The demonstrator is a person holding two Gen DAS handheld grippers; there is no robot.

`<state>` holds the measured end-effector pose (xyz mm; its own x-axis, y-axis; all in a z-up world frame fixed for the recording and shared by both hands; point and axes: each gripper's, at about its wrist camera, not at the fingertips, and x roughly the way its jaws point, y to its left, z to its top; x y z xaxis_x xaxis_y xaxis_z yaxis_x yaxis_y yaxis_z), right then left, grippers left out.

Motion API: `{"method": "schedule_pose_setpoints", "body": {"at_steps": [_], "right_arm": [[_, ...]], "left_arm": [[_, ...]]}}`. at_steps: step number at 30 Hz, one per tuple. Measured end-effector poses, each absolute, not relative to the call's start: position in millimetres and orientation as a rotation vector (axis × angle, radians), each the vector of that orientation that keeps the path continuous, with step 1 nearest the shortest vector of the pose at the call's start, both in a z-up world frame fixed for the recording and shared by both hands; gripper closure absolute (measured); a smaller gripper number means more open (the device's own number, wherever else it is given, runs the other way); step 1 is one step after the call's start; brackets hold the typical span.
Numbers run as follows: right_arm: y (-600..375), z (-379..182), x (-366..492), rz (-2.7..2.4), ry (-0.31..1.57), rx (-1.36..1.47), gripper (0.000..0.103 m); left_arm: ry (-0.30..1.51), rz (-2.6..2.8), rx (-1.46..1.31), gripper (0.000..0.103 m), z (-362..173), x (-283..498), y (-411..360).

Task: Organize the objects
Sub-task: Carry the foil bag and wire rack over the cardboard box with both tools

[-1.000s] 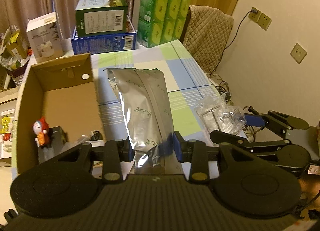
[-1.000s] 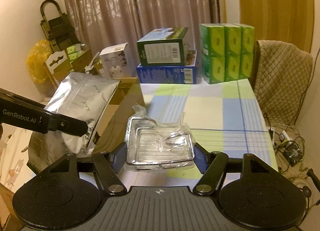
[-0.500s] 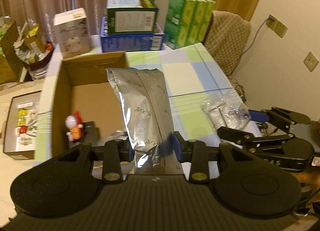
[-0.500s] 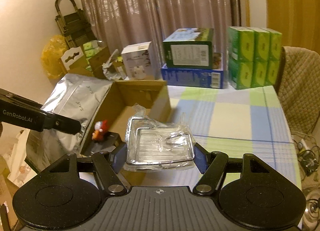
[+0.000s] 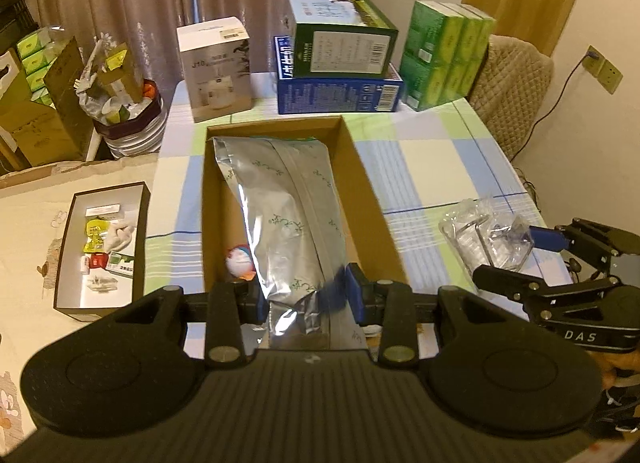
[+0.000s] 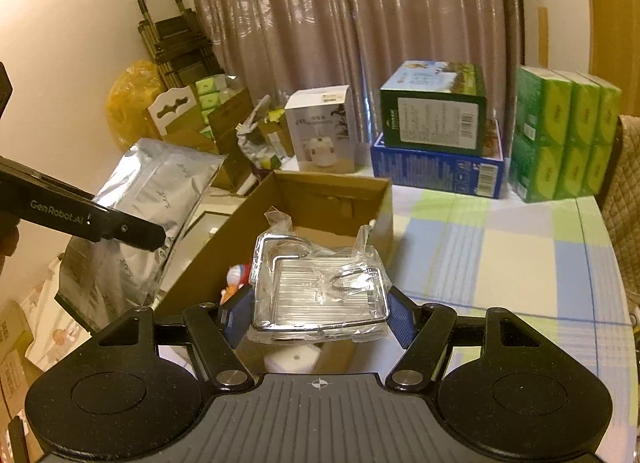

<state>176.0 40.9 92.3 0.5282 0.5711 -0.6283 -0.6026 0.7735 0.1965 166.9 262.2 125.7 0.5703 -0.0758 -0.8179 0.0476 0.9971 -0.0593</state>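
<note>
My left gripper (image 5: 306, 297) is shut on the lower end of a silver foil pouch (image 5: 288, 215) and holds it above the open cardboard box (image 5: 360, 179). The pouch also shows in the right wrist view (image 6: 136, 223), left of the box (image 6: 320, 191). My right gripper (image 6: 318, 317) is shut on a wire rack wrapped in clear plastic (image 6: 320, 287), held over the box's near end. In the left wrist view the wrapped rack (image 5: 488, 239) is to the right of the box. A small red and white toy figure (image 5: 239, 259) lies in the box.
At the table's far edge stand a white appliance box (image 5: 216, 67), a green box on a blue box (image 5: 340, 67) and stacked green cartons (image 5: 444, 55). A shallow tray of small packets (image 5: 100, 247) lies left of the table. A padded chair (image 5: 512, 91) is at the right.
Both grippers have moved left with their loads. The pouch now hangs over the box rather than beside it, and the wrapped rack is over the box's near end.
</note>
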Motion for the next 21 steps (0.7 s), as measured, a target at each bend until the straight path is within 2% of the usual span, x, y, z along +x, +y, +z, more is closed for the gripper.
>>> {"method": "schedule_pose_setpoints", "body": {"at_steps": [21], "right_arm": [[68,55,206,0.683,0.778,-0.031,0.037]], "left_arm": [[1.023,-0.091,-0.027,0.071,83,209,278]]}}
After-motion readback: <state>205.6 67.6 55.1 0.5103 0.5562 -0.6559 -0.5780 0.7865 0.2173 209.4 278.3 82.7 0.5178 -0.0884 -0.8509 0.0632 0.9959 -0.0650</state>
